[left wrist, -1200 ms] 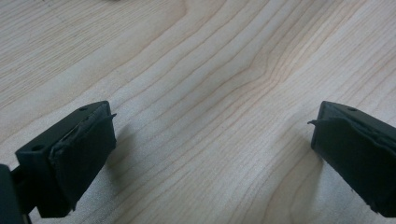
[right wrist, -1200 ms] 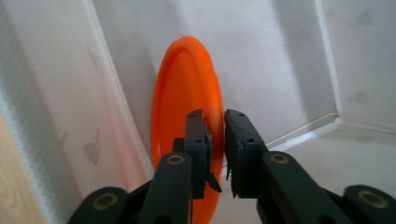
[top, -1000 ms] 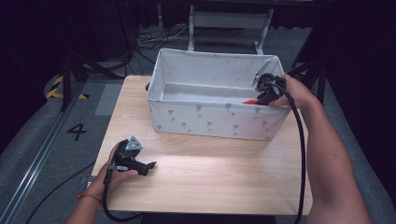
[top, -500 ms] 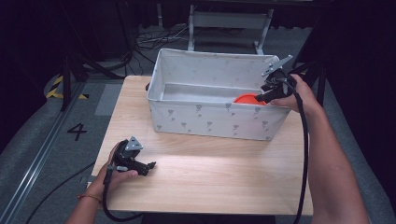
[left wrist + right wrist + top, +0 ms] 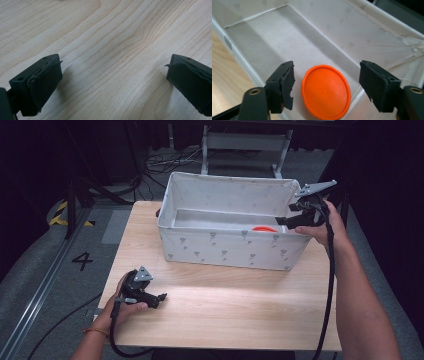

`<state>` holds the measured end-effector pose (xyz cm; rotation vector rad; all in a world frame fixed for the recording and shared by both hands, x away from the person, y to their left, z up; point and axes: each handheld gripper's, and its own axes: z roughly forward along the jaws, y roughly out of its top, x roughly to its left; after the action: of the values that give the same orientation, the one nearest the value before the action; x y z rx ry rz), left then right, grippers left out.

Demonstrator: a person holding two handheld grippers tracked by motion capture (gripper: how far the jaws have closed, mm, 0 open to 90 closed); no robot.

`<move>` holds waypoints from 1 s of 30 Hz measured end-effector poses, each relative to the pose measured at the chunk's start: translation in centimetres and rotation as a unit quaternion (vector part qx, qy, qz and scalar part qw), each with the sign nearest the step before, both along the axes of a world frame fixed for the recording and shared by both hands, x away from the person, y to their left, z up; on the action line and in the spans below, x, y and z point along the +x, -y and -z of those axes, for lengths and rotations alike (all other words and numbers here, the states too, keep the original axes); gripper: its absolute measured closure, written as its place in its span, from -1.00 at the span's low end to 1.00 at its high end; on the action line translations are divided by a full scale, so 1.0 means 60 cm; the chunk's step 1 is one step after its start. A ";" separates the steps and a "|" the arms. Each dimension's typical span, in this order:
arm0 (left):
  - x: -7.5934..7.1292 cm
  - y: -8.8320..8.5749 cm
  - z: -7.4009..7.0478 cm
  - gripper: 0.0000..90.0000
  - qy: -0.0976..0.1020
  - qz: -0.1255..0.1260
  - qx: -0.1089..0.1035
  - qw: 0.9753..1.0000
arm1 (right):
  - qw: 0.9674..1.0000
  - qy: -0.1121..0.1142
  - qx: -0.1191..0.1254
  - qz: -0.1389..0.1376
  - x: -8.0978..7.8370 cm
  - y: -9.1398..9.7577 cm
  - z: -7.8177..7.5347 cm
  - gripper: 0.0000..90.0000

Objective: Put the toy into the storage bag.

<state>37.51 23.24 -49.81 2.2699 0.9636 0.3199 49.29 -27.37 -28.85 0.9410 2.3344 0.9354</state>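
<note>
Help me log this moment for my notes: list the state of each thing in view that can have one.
Right gripper: open, jaws just opened, nothing gripped, above the bin's right end.
Orange disc: lying flat on the bin floor, free of the jaws.
Fabric bin: upright on the table, open-topped.
Left gripper: open, nothing between its jaws, low over bare wood.
Table: bears the bin.

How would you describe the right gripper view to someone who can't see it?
An orange disc lies flat on the floor of a white fabric bin, seen from above between the two black jaws of the right gripper, which stand open and apart from it. A strip of wooden table shows at the left edge.
</note>
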 end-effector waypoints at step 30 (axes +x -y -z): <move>-0.003 0.000 0.000 -0.99 0.003 -0.007 -0.001 1.000 | 0.997 0.068 -0.018 0.026 -0.133 0.034 0.003 -0.41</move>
<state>37.32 23.26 -49.82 2.2606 0.9766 0.3320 41.32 -29.42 -29.01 0.8909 2.1958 0.9057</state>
